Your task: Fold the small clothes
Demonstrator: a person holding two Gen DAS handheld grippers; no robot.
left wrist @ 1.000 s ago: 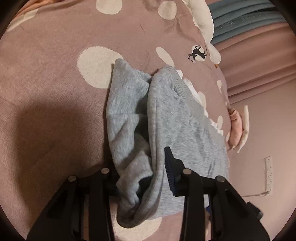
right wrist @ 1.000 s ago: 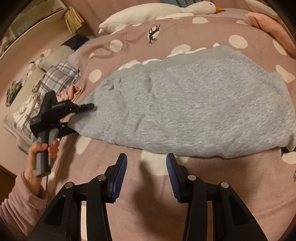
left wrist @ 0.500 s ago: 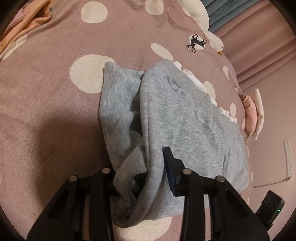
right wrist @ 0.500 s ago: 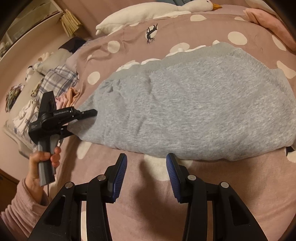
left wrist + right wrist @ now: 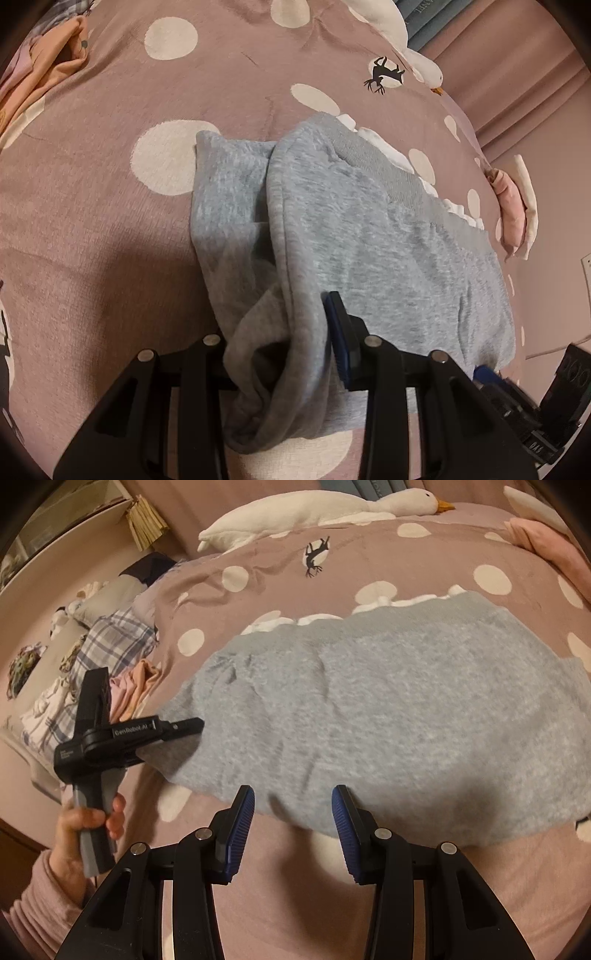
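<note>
A grey fleece garment (image 5: 388,258) (image 5: 388,709) lies spread on the mauve dotted bed cover (image 5: 280,904), its ribbed hem toward the far side. My left gripper (image 5: 280,325) is shut on a bunched fold at the garment's end; the cloth hides its left fingertip. From the right wrist view, that left gripper (image 5: 177,734) pinches the garment's left end, with a hand around its handle. My right gripper (image 5: 293,794) stands open just before the garment's near edge, with nothing between its blue pads (image 5: 242,827).
A white goose plush (image 5: 332,509) lies along the far side of the bed. Plaid and peach clothes (image 5: 114,653) are piled at the left, an orange garment (image 5: 48,66) among them. Pink cloth (image 5: 546,542) sits at the far right.
My right gripper has moved forward up to the garment's near edge. The left gripper has rolled a little while keeping its hold on the bunched fold.
</note>
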